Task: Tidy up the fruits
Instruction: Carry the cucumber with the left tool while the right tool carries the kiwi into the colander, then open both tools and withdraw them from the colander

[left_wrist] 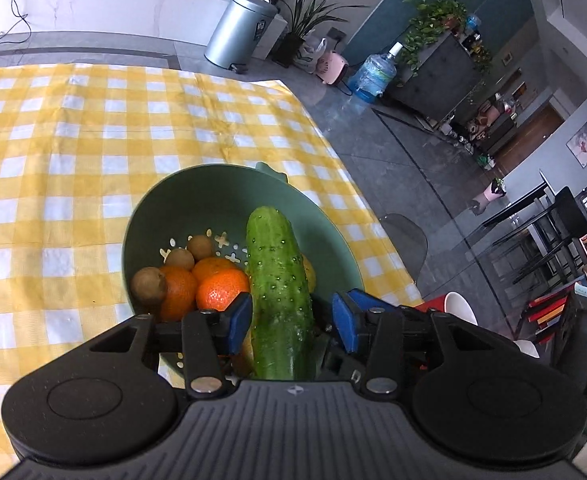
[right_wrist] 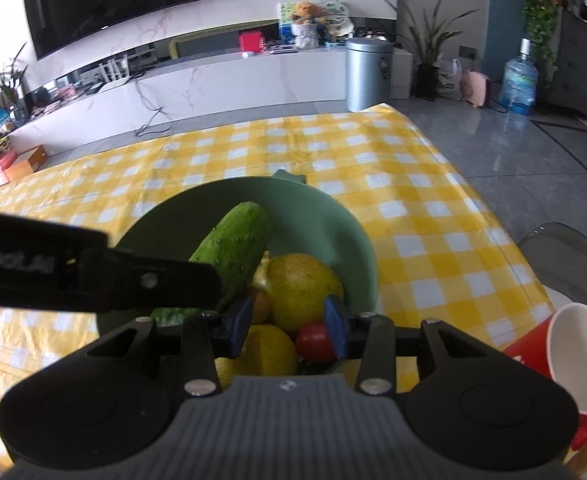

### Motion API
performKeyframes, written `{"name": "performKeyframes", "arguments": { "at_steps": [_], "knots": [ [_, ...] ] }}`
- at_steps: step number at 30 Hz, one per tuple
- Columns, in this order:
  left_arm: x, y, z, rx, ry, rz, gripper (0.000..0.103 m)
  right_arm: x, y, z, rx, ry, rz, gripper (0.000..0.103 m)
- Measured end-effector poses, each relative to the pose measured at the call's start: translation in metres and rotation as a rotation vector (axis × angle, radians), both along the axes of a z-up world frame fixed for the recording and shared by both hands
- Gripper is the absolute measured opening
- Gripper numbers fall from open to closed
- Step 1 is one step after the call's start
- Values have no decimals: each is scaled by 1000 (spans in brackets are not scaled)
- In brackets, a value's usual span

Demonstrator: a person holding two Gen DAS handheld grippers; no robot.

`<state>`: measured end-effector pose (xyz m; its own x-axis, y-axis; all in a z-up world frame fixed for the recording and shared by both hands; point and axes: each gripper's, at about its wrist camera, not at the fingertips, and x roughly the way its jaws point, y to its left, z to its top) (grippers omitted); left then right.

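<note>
A bumpy green cucumber (left_wrist: 279, 292) lies between the parted blue pads (left_wrist: 239, 322) of the left gripper (left_wrist: 291, 322), resting in a round green plastic colander (left_wrist: 197, 196). Orange tangerines (left_wrist: 221, 294) and brown kiwis (left_wrist: 148, 285) fill its left side, near the right edge of the yellow checked tablecloth (left_wrist: 73, 140).

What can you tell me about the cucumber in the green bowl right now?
The cucumber is long, bright green and bumpy with small pale spines, whole, looks fresh. It lies slanted in the green colander bowl, far end raised toward the rim, leaning on the oranges and a yellow fruit. Its near end sits between the open left gripper fingers, with a gap at the right pad.
</note>
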<state>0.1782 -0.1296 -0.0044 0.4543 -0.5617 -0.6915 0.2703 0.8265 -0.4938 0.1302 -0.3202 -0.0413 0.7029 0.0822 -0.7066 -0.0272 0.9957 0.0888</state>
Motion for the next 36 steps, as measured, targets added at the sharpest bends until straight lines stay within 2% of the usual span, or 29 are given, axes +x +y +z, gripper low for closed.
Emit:
{"name": "performKeyframes", "arguments": {
  "at_steps": [2, 7, 10, 14, 19, 24, 30, 32, 34, 36],
  "knots": [
    [-3, 3, 3, 3, -9, 5, 51, -2, -2, 2, 10, -17, -14, 47],
    [-13, 7, 11, 16, -29, 20, 51, -8, -2, 5, 2, -52, -4, 48],
    [-23, 9, 21, 47, -69, 31, 51, -10, -2, 9, 10, -64, 1, 49],
    [-35, 15, 34, 93, -112, 39, 51, -19, -8, 18, 37, -131, -36, 62],
    [-52, 24, 48, 134, -165, 60, 51, -26, -2, 24, 26, -147, -4, 63],
    [-74, 32, 64, 210, -249, 86, 52, -46, 10, 41, 19, -218, 43, 66],
    [-108, 44, 78, 298, -401, 146, 68, -82, 30, 68, 23, -340, 106, 80],
    [-121, 49, 81, 329, -453, 189, 84, -94, 36, 76, 21, -368, 108, 80],
    [-132, 56, 84, 349, -491, 234, 89, -103, 39, 82, 34, -383, 107, 82],
    [-142, 62, 84, 372, -522, 272, 91, -112, 40, 85, 67, -393, 102, 96]
  ]
}}
